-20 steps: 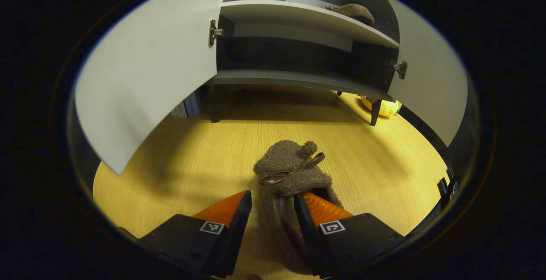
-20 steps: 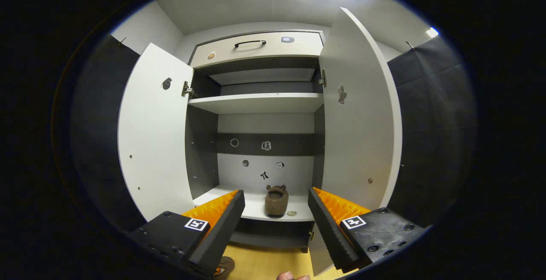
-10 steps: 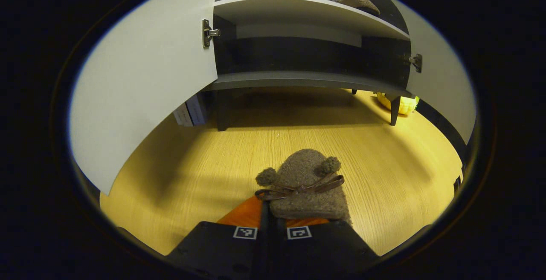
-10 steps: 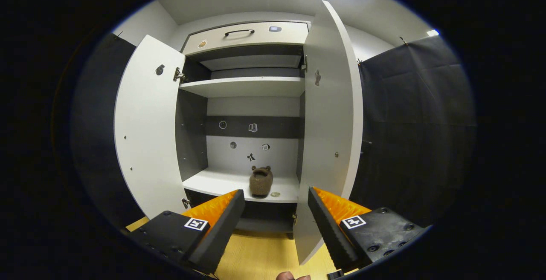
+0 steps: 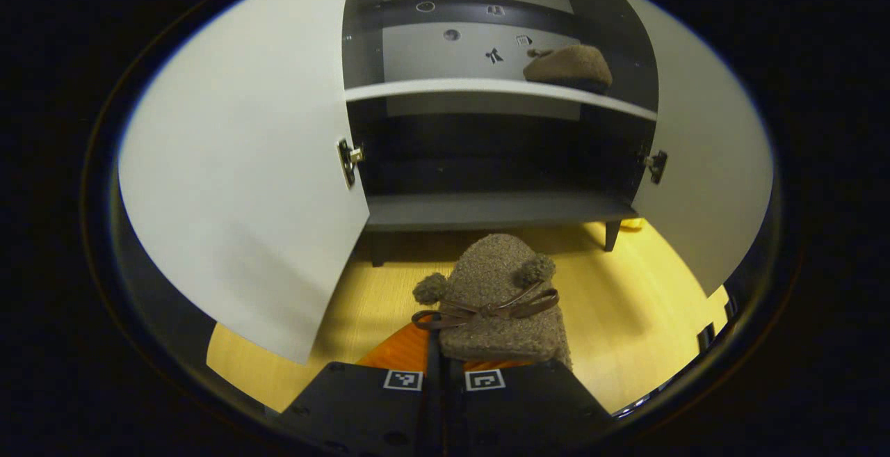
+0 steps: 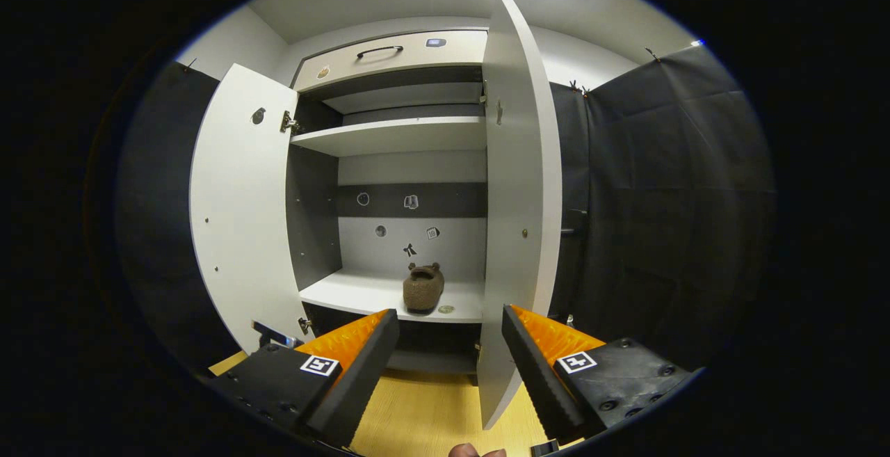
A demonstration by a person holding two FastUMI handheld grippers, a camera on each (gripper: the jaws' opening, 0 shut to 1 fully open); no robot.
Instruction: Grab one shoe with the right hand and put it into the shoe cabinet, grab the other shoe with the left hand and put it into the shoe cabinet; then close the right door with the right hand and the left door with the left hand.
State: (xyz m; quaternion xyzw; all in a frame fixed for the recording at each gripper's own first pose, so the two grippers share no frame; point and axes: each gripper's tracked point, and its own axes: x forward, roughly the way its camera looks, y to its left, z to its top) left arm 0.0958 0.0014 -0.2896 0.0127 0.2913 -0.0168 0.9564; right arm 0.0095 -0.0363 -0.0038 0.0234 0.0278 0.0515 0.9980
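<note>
Second shoe on its way to the open cabinet

The cabinet [image 6: 410, 165] stands with both doors open, one shoe [image 6: 423, 289] on its shelf; the left gripper [image 5: 445, 391] is clamped on the other shoe [image 5: 497, 300], toe forward for shelving, while the right gripper [image 6: 445, 373] gapes wide, empty.

My right gripper [image 6: 448, 346] is holding its jaws apart, facing the shoe cabinet [image 6: 389, 165]; a shoe [image 6: 423, 289] is sitting on the shelf just beyond them.
</note>
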